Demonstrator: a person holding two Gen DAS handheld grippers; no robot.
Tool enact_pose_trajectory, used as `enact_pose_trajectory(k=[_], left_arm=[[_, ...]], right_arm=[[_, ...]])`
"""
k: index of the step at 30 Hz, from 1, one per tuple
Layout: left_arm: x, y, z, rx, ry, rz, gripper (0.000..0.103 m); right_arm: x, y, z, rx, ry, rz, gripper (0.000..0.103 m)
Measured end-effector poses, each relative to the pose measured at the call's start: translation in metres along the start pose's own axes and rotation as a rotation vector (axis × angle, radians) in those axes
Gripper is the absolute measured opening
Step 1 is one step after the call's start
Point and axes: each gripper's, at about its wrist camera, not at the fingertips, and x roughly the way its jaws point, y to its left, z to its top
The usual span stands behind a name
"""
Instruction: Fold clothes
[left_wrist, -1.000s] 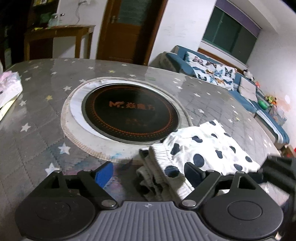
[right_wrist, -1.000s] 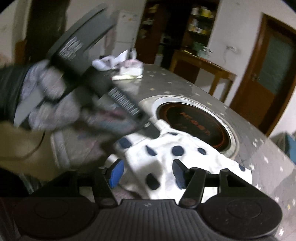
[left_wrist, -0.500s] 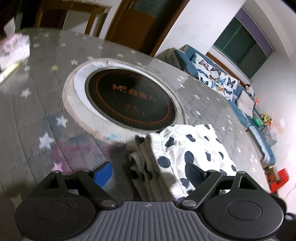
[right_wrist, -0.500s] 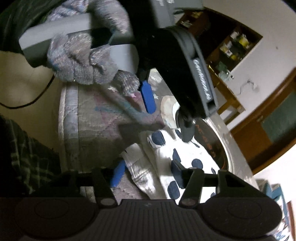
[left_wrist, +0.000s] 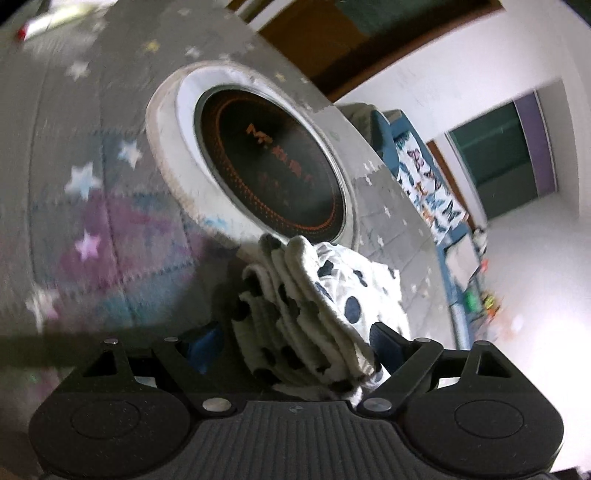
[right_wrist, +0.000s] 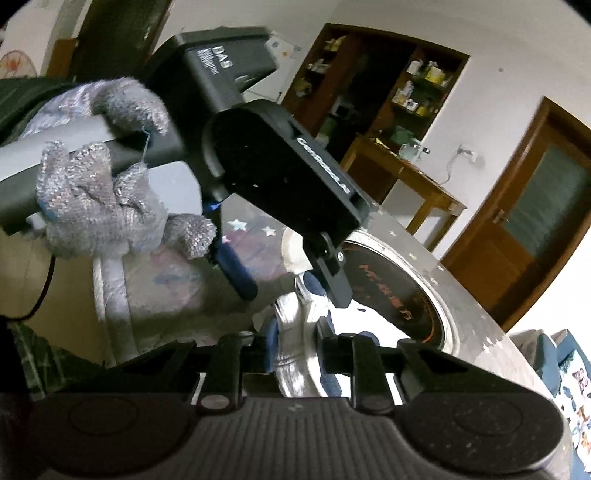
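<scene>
My left gripper (left_wrist: 295, 339) is spread wide around the folded spotted garment (left_wrist: 314, 295) on the table (left_wrist: 92, 221) beside the hotplate (left_wrist: 269, 166) — my right gripper (right_wrist: 295, 336) is pinching its edge.

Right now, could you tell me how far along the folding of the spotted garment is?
The polka-dot garment already lies in several stacked layers beside the round cooktop. In hand: the right gripper is shut on its edge, while the left gripper straddles the stack, open. Left: probably a last tidy and release.
</scene>
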Motion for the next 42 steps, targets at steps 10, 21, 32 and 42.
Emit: enact_pose_trajectory(k=[10, 21, 32, 42], left_arm=[[0.013, 0.011, -0.01, -0.177, 0.055, -0.119, 0.091], [0.032, 0.025, 0.002, -0.171, 0.074, -0.129, 0.032], [0.025, 0.02, 0.002, -0.102, 0.062, -0.116, 0.03], [0.025, 0.016, 0.006, -0.09, 0.066, -0.115, 0.03]], right_arm=[[-0.007, -0.017, 0.002, 0.089, -0.038, 0.002, 0.018], [-0.008, -0.025, -0.013, 0.149, -0.011, 0.104, 0.025], [-0.02, -0.112, -0.038, 0.452, 0.023, 0.05, 0.025], [0.049, -0.191, -0.081, 0.623, 0.182, -0.107, 0.025]])
